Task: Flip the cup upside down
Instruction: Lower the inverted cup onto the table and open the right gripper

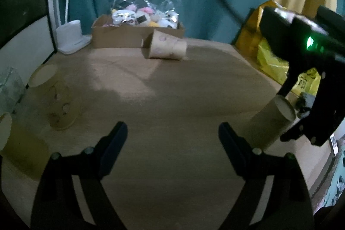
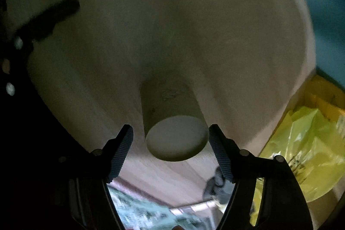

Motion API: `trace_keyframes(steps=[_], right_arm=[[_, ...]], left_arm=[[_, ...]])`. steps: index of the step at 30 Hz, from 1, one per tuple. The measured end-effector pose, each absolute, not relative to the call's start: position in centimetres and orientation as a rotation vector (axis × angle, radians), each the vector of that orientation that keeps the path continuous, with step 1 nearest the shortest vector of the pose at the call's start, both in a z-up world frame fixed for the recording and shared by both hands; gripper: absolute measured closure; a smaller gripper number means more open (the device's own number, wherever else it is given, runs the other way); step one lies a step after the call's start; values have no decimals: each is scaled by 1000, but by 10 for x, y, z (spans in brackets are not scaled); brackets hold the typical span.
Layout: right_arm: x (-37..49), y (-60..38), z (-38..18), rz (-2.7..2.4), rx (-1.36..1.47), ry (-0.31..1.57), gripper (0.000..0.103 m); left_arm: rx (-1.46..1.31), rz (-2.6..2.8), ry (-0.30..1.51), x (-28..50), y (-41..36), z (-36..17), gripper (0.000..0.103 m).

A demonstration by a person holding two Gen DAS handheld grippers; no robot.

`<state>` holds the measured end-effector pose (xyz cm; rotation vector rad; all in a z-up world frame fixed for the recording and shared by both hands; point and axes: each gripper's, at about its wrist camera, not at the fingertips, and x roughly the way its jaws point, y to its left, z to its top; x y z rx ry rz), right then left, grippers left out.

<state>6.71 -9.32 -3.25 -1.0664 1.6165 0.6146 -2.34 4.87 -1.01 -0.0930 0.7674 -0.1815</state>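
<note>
A tan paper cup (image 2: 172, 120) stands upside down on the wooden table (image 2: 194, 25), its flat base up; it also shows at the right of the left wrist view (image 1: 270, 122). My right gripper (image 2: 170, 143) is open just above it, fingers on either side of the base, not touching. It shows in the left wrist view too (image 1: 284, 115). My left gripper (image 1: 172, 139) is open and empty over the table's near middle.
Another paper cup (image 1: 166, 46) lies on its side at the back. Two cups (image 1: 51, 98) are at the left edge. A cardboard box of toys (image 1: 138, 29), a white lamp base (image 1: 71, 36) and a yellow bag (image 1: 269, 57) ring the table.
</note>
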Motion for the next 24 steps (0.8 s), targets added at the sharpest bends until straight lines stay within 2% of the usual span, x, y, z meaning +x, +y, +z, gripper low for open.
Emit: trace_keyframes(steps=[6, 11, 16, 20, 24], right_arm=[[58, -128, 1, 591, -778, 1429, 28], [29, -146, 30, 463, -582, 1096, 28], [-2, -179, 47, 384, -293, 847, 28], [-22, -201, 42, 345, -125, 736, 28], [-51, -221, 34, 306, -97, 668, 28]], left_arm=[[-46, -228, 752, -36, 28, -3, 15], [-64, -243, 732, -42, 17, 2, 15], [-38, -240, 703, -50, -5, 8, 15], [13, -227, 692, -56, -26, 8, 15], [30, -196, 668, -66, -42, 6, 15]])
